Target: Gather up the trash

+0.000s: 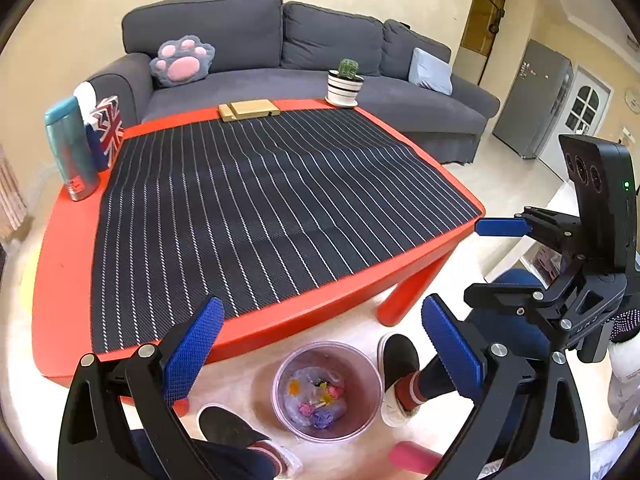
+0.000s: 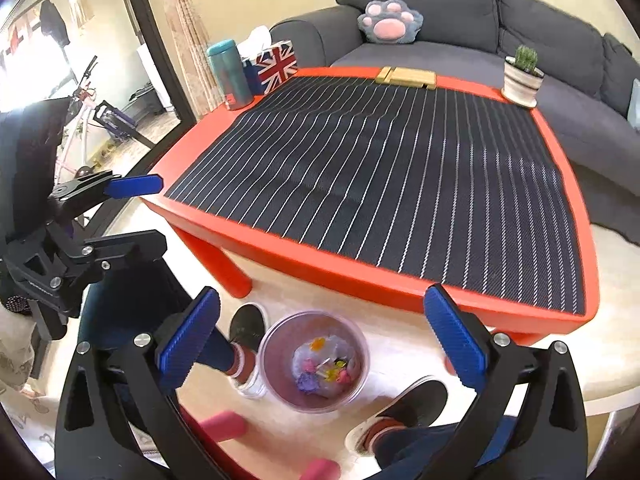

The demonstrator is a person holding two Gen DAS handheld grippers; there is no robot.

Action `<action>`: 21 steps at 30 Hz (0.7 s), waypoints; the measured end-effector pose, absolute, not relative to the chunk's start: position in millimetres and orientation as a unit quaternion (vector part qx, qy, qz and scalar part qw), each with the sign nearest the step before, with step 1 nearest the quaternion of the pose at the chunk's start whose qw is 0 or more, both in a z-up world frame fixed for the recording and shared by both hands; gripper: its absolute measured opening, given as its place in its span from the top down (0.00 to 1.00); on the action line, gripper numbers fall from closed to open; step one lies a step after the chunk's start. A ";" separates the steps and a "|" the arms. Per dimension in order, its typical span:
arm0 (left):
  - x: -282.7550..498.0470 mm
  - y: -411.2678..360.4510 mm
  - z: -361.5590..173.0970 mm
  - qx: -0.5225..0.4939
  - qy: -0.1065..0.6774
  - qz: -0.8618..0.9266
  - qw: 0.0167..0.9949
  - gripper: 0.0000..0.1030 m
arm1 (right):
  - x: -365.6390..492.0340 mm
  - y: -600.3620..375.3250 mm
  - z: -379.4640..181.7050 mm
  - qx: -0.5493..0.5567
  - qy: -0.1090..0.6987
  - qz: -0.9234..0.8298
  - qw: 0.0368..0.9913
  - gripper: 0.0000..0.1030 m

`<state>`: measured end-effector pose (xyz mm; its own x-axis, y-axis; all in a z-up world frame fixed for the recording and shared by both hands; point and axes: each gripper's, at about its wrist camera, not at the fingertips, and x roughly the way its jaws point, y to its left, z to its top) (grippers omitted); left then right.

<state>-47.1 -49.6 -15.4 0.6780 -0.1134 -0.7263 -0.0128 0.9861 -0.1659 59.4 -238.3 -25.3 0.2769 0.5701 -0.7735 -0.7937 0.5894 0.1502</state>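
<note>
The left gripper (image 1: pixel 320 354) is held with its two blue-padded jaws spread wide and nothing between them, and the right gripper (image 2: pixel 320 344) is likewise spread wide and empty. Both are poised above the near edge of the red plastic table (image 1: pixel 64 264), over the floor. Directly below and between the jaws of each, one translucent pink round bin (image 1: pixel 326 390) stands on the pale floor just off the table's near edge, between two dark shoes. Small crumpled scraps of trash (image 1: pixel 316 400) in yellow, pink and purple are seen lying in the bottom of the bin; their number cannot be told. Ahead of the grippers, one dark striped mat (image 1: pixel 264 208) is spread over most of the tabletop, and a red margin is left along its edges. Along the far edge are ranged one teal cylindrical bottle (image 1: pixel 70 148), one Union Jack tissue box (image 1: pixel 106 130), one tan wooden block set (image 1: pixel 248 110) and one potted cactus (image 1: pixel 345 82) in a striped white pot.
</note>
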 end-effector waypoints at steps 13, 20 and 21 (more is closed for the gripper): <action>-19.8 -16.7 9.5 -0.079 0.376 0.009 0.923 0.07 | 99.9 -213.2 10.8 -0.132 0.374 0.417 0.818 0.03; 3.9 1.2 26.1 -0.074 0.351 0.013 0.933 0.07 | 124.7 -201.0 29.2 -0.126 0.355 0.412 0.830 0.03; 9.1 3.4 27.4 -0.071 0.351 0.015 0.934 0.06 | 128.0 -199.5 30.3 -0.125 0.354 0.412 0.830 0.03</action>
<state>9.1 3.4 27.4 0.7531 -0.0216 -0.6576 -0.0778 0.9895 -0.1216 128.1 -199.5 30.3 0.4093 0.5963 -0.6906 -0.7727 0.6290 0.0852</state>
